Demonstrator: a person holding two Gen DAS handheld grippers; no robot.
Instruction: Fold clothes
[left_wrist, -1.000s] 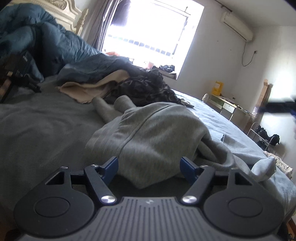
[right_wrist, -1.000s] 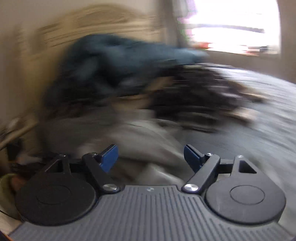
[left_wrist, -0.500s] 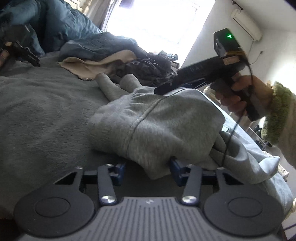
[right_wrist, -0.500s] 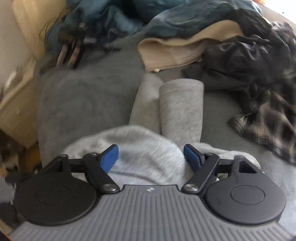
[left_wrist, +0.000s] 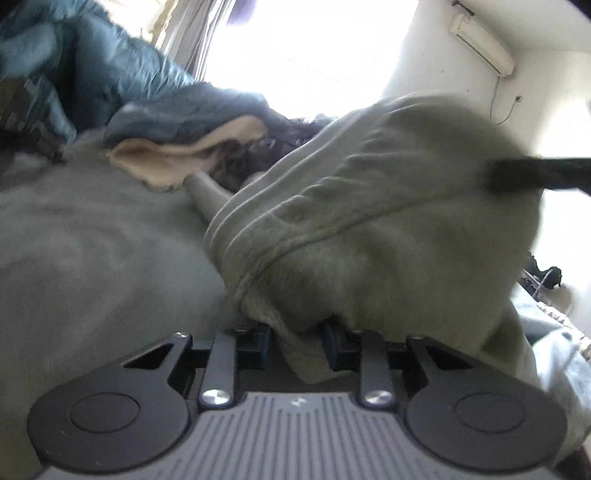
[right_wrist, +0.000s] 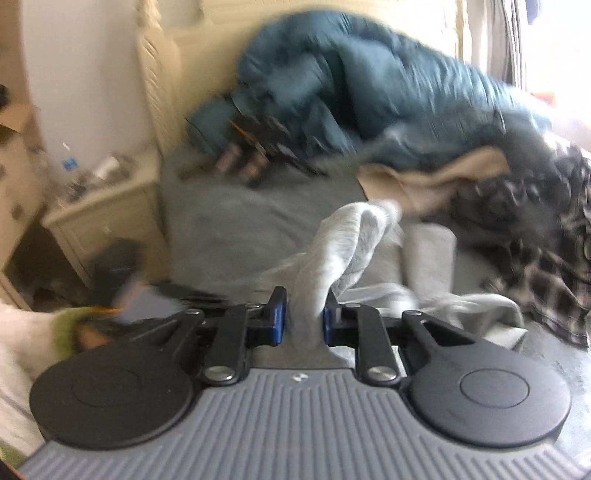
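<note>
- I am closing my left claw (left_wrist: 293, 341) on a bunched edge of the grey sweatshirt (left_wrist: 369, 229); the fabric is sitting between the blue pads (left_wrist: 258, 343) and they are pinching it narrow.
- I am closing my right claw (right_wrist: 303, 317) too, on a twisted strip of the same grey sweatshirt (right_wrist: 347, 236); the cloth is running up between the pads (right_wrist: 279, 315) and standing tall above them.
- The sweatshirt is lying on the grey bed cover (left_wrist: 92, 240), bulging up in a mound in front of the left claw, one sleeve (right_wrist: 430, 254) trailing flat toward the pile behind.
- In the left view a dark blurred bar (left_wrist: 535, 175) is crossing the top right of the mound; probably my other tool, too blurred to be sure.
- Behind it: a beige garment (left_wrist: 192, 155), a blue quilt (right_wrist: 362, 85), a dark checked shirt (right_wrist: 550, 266). All are apart from what I am holding, though the sleeve is running close to the beige one.
- Step, as I judge it: taking hold of the sweatshirt at two points, before any fold is made. Task is barely started.
- Next move is calling for both grips to be firm, then lifting and pulling apart to spread the sweatshirt flat on the bare cover.
- Risk: the right claw is holding a thick twist, so it may slip or drag up extra layers.
- Right view is blurred, so edges there are rough.
</note>
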